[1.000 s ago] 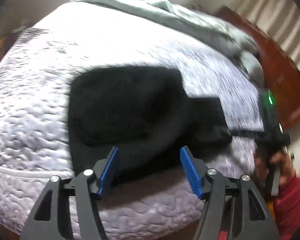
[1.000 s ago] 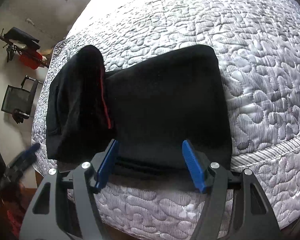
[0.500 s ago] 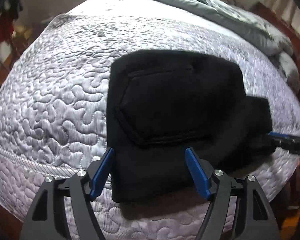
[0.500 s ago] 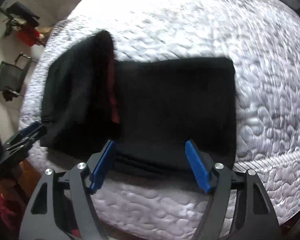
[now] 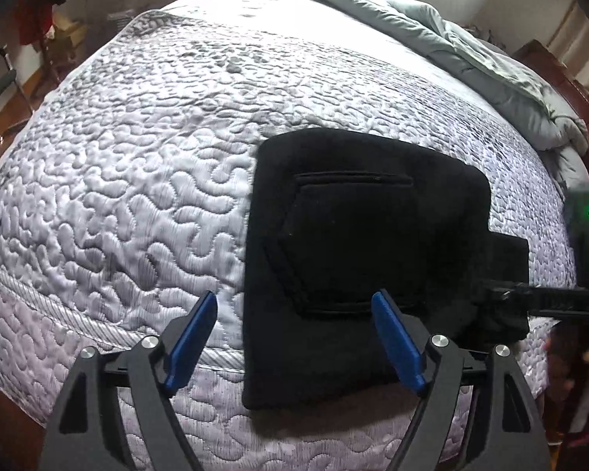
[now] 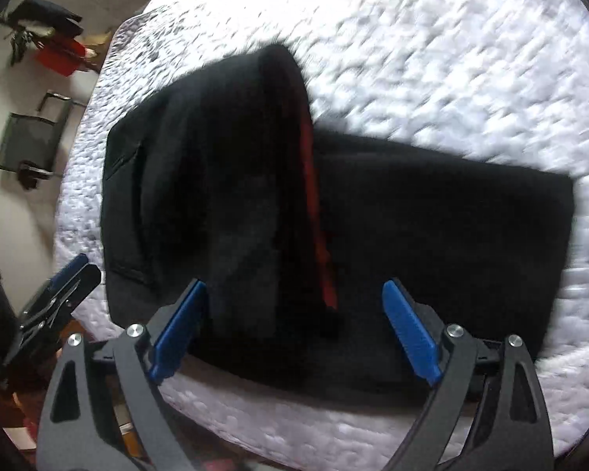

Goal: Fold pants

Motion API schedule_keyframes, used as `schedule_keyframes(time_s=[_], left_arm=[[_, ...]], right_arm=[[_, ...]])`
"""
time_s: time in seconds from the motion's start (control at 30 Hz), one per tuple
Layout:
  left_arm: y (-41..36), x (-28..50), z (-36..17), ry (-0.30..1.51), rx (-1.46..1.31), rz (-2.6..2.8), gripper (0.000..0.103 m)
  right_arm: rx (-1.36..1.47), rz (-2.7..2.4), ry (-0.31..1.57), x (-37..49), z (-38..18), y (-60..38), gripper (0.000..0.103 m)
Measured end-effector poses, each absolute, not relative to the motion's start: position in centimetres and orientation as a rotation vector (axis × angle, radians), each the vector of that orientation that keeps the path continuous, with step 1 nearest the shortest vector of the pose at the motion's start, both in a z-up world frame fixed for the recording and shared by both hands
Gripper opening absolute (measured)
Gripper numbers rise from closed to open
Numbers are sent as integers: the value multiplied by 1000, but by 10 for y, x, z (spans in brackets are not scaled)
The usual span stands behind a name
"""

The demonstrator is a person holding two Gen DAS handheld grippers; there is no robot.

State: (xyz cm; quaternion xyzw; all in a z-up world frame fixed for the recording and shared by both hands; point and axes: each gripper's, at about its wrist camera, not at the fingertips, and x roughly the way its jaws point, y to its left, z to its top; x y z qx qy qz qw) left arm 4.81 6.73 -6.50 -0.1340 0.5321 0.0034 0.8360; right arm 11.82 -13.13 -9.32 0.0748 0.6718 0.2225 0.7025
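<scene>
Hovering over the near edge of the bed, the left gripper has its blue fingers spread wide, and they have just been opening further. Nothing is pinched: the left-hand finger sits over bare quilted cover, the right-hand one over the black pants, so the fabric's left edge falls in the gap below.

And there are the pants, folded into a thick black bundle lying flat near the bed's front edge, a stitched back pocket facing up. A narrower folded layer pokes out on the right side, towards the right gripper, seen side-on at the frame's edge. A rumpled grey duvet is bunched along the far side of the bed.

Over to the right wrist view, quite blurred: the right gripper also has its fingers splayed apart, having just been opening too, gripping nothing, with the pants below them. A thicker fold rises on the left with a red strip showing along its edge. The left gripper shows at the bed's left corner.
</scene>
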Motion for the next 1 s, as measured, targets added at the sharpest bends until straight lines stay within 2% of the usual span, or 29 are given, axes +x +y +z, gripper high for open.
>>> schedule_keyframes(time_s=[0.03,0.13,0.17,0.2,0.23,0.27,0.3,0.67,1.0], left_arm=[[70,48,-65,1128,-293,8,82],[74,48,-69,1133,-303,16,82],[75,48,-70,1135,-307,20,82],[77,48,-72,1140,-316,27,82],[78,47,-73,1144,-324,29,82],[79,47,-74,1148,-334,31,82],[81,46,-75,1152,-348,36,82],[91,43,-58,1107,-421,56,83],[36,54,-57,1139,-322,-48,84]], right_arm=[[177,498,1490,117,-97,-130,91],[99,550,1392,110,-90,-117,60],[86,559,1377,108,-87,-114,55],[76,569,1365,107,-84,-114,40],[88,593,1355,107,-81,-115,30],[126,612,1345,108,-76,-120,20],[158,629,1338,108,-72,-125,17],[285,713,1161,94,-2,-175,15],[332,576,1130,83,4,-258,16]])
